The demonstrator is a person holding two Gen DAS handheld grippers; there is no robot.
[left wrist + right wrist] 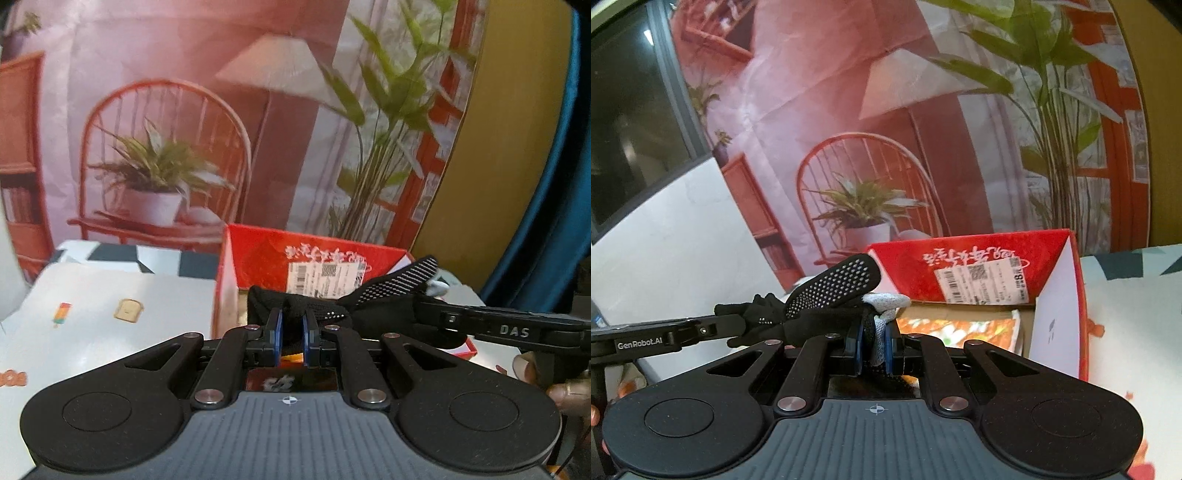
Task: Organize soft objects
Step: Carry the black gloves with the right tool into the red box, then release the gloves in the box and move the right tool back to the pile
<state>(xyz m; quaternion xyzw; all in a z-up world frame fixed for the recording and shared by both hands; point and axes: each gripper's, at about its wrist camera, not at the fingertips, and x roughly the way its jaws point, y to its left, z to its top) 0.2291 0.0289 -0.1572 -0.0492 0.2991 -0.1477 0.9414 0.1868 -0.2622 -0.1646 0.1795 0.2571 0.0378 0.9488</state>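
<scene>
Stretching between two tongs above a red box (pixel 258 254), one black sock (pixel 373 301) with white grip dots and a grey toe is seen. Its long axis is held roughly level, cuff clenched in the left tongs (pixel 291 332), toe end clenched in the right tongs (pixel 873 341). One folded patterned cloth (pixel 960 328) lies inside the box.
</scene>
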